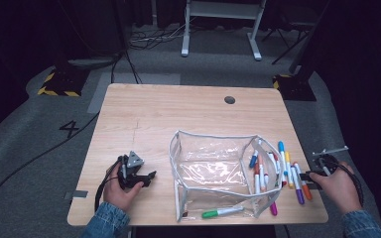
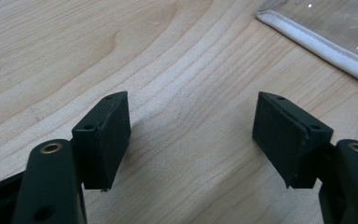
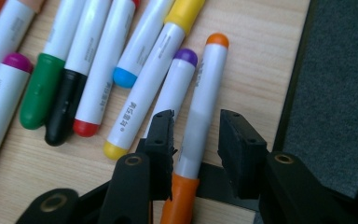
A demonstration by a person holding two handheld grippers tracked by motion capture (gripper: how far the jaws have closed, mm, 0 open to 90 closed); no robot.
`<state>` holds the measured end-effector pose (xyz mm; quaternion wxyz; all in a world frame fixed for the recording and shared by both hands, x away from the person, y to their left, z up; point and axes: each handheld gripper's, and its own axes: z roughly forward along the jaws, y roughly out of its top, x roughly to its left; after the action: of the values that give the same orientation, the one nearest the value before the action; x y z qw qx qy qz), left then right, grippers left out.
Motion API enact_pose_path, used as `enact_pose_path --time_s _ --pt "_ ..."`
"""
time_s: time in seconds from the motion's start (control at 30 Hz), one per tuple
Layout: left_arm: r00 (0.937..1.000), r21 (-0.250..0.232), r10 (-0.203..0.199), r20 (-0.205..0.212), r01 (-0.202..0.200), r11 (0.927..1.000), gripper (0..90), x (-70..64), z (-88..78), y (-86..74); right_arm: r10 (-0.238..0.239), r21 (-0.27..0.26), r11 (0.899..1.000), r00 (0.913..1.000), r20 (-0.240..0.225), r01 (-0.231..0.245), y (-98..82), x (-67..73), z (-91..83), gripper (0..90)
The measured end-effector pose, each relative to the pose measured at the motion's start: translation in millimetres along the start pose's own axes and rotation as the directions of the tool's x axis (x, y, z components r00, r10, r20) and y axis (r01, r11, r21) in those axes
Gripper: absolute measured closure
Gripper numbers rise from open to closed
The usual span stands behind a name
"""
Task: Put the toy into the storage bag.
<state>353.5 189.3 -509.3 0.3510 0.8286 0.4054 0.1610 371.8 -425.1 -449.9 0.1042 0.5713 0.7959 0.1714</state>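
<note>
The right hand-held gripper (image 3: pixel 196 140) sits low at the desk's (image 1: pixel 144 114) right edge. Its jaws are apart w/ the orange pen (image 3: pixel 200 121) between them, not squeezing it. The pen lies flat beside a purple pen (image 3: pixel 175 88). The left hand-held gripper (image 2: pixel 191 135) is wide apart over bare wood, near the clear bag (image 1: pixel 213 168).

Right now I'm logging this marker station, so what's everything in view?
Light wooden table: one, centre.
Clear plastic pouch with white trim: one, open, mid-table.
White-barrelled marker pens: about a dozen, mixed caps, mostly right of the pouch.
Green-capped marker: one, at the pouch's front edge.
Orange-capped marker: one, between the right claw's jaws, a gap showing on one side.
Left claw: open over bare wood.
Right claw: black, at the table's right edge.
</note>
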Motion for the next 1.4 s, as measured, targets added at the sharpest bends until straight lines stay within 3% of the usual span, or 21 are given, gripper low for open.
enact_pose_path --time_s 0.17,0.3,0.57,0.8,0.9,0.93,1.0,1.2,1.4 --pt "1.0000 -0.001 -0.003 0.002 0.003 1.0000 28.2 -0.2 0.2 -0.1 0.016 0.062 0.998 0.9997 0.019 -0.017 -2.0 1.7 14.4 71.7" --pt "1.0000 -0.001 -0.003 0.002 0.003 1.0000 28.2 -0.2 0.2 -0.1 0.053 0.062 0.997 0.9980 0.036 -0.055 -1.4 3.9 17.9 73.8" --pt "1.0000 0.000 0.000 0.000 0.000 1.0000 28.2 -0.1 0.0 0.0 0.073 0.055 0.996 0.9959 0.052 -0.076 1.7 4.0 11.7 76.9" --pt "1.0000 0.000 0.004 -0.002 -0.004 1.0000 28.2 0.2 -0.1 0.0 0.056 -0.032 0.998 0.9981 0.028 -0.055 9.7 2.7 -28.3 76.9" --pt "1.0000 0.000 0.000 0.000 0.000 1.0000 28.2 0.0 0.0 0.0 0.027 -0.060 0.998 0.9994 0.020 -0.026 12.9 4.6 -40.7 76.8" --pt "1.0000 0.001 0.003 -0.002 -0.003 1.0000 28.2 0.1 -0.1 0.1 0.011 -0.087 0.996 0.9999 0.003 -0.011 16.8 8.7 -54.8 76.9" --pt "1.0000 0.000 0.003 -0.002 -0.003 1.0000 28.2 0.1 -0.1 0.0 -0.009 -0.107 0.994 0.9999 -0.004 0.009 20.2 12.9 -65.4 76.8" --pt "1.0000 0.000 -0.002 0.001 0.002 1.0000 28.2 -0.1 0.1 -0.1 -0.089 -0.164 0.983 0.9951 -0.043 0.081 33.4 33.8 -97.3 76.8" --pt "1.0000 0.000 0.002 -0.002 -0.002 1.0000 28.2 0.0 -0.1 0.0 -0.186 -0.220 0.961 0.9798 -0.074 0.166 47.6 61.9 -124.1 76.8"
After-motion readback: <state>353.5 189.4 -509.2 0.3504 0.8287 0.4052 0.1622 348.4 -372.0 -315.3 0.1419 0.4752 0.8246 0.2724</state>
